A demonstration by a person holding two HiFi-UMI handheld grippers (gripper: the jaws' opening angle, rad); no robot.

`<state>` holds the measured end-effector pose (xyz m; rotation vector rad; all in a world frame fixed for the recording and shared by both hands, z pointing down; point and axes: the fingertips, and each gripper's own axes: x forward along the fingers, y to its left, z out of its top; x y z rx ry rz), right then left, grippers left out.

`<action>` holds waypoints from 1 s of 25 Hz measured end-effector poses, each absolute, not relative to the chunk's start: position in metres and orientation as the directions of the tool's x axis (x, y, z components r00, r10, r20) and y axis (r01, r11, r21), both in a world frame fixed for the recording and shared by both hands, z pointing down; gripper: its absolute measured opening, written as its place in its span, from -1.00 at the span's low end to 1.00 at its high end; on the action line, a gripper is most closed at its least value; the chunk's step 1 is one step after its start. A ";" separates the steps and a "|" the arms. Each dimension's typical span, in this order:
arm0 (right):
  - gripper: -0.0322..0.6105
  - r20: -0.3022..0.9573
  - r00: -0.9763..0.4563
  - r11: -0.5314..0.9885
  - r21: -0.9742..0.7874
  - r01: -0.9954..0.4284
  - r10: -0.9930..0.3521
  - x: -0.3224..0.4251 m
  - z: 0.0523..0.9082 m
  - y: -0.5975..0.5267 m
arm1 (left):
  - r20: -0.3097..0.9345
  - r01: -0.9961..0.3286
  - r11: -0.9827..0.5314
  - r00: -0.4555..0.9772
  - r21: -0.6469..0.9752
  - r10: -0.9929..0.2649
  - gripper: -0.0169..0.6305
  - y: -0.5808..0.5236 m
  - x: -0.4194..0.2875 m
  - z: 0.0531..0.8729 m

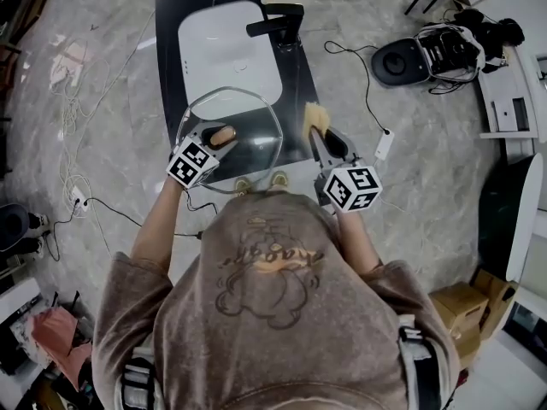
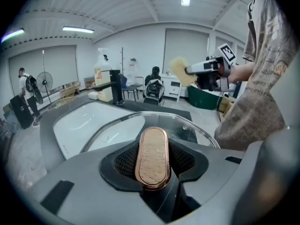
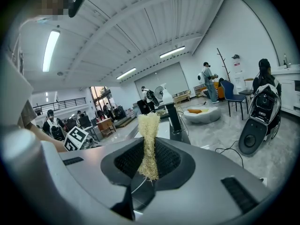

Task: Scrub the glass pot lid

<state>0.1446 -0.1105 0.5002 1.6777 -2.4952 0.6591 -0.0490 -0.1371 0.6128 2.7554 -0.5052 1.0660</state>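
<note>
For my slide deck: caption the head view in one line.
At a sink, the left gripper holds a glass lid by its handle; the right gripper holds a scrubber beside it.

The head camera looks steeply down at the sink; each gripper camera peers close along its jaws, all sharing the black faucet.

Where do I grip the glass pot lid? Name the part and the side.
Take the oval wooden handle at the centre of the glass pot lid, jaws across its narrow width, coming from the person's side. It is the only raised part; the glass is smooth. The left gripper holds it so.
</note>
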 end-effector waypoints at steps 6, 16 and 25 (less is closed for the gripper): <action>-0.71 0.255 -0.409 0.326 -0.311 -0.893 -0.876 0.142 0.491 -0.119 | 0.571 -0.423 -0.906 0.738 -0.023 -0.359 -0.38 -0.154 -0.043 0.553; -0.71 0.225 -0.411 0.335 -0.312 -0.889 -0.883 0.142 0.480 -0.131 | 0.340 -0.592 -0.765 0.795 0.254 -0.502 -0.38 -0.173 -0.058 0.487; -0.71 0.218 -0.456 0.381 -0.314 -0.870 -0.863 0.126 0.477 -0.136 | 0.049 -0.476 -0.581 0.800 0.660 -0.598 -0.38 -0.178 -0.077 0.460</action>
